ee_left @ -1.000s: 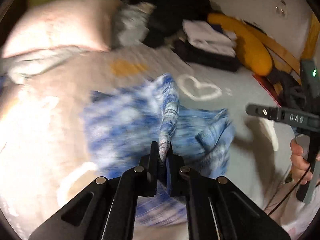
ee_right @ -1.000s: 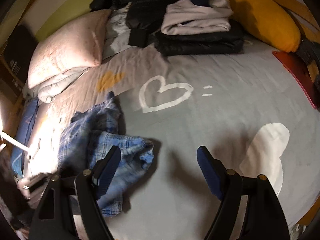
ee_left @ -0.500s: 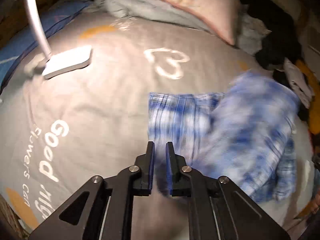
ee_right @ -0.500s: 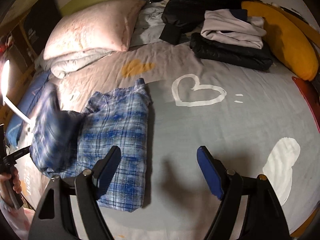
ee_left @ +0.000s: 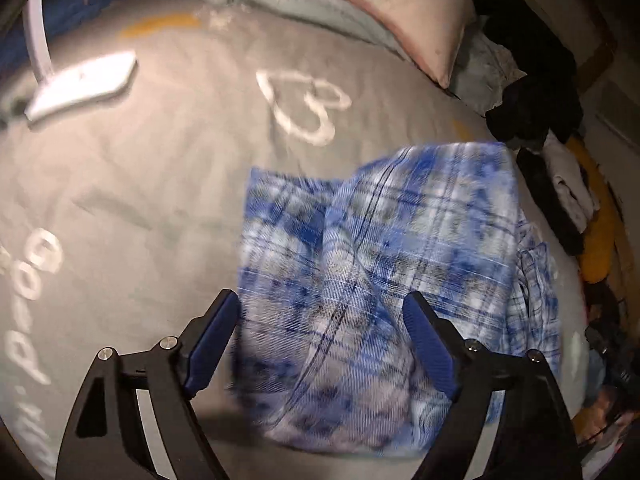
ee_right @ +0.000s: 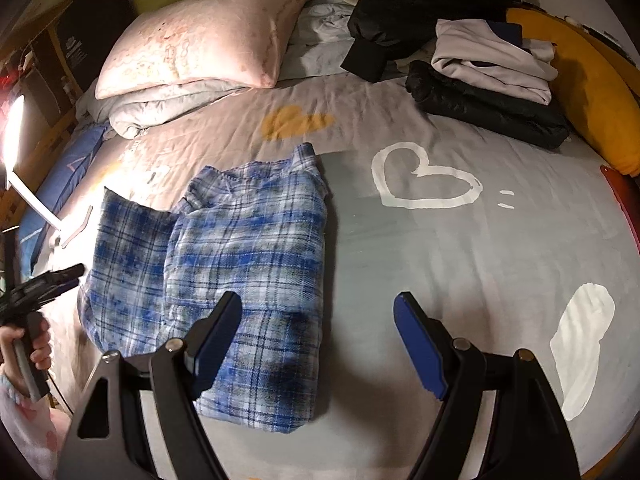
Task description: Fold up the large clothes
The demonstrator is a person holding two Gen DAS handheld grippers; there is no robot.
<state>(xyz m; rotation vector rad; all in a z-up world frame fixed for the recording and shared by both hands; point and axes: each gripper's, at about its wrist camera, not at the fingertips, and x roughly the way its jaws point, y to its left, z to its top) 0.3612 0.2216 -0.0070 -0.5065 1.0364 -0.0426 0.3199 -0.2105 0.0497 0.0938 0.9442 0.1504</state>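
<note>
You have a grey bedsheet (ee_right: 460,264) printed with a white outlined heart (ee_right: 424,180); take that heart as your landmark. Beyond it to the left, a pale pink pillow (ee_right: 200,40) rests on a folded light grey duvet (ee_right: 160,104). Beyond it to the right, folded off-white garments (ee_right: 496,60) sit on a folded black jacket (ee_right: 488,108), just beside a long mustard-yellow cushion (ee_right: 592,92). Far left of the heart, a white desk lamp (ee_right: 24,184) glows.

Each wrist view looks steeply down along its fingers, close above the bed sheet (ee_right: 460,248). Both share the plaid shirt (ee_left: 380,264) (ee_right: 248,264) and pink pillow (ee_left: 404,12) (ee_right: 200,36).
</note>
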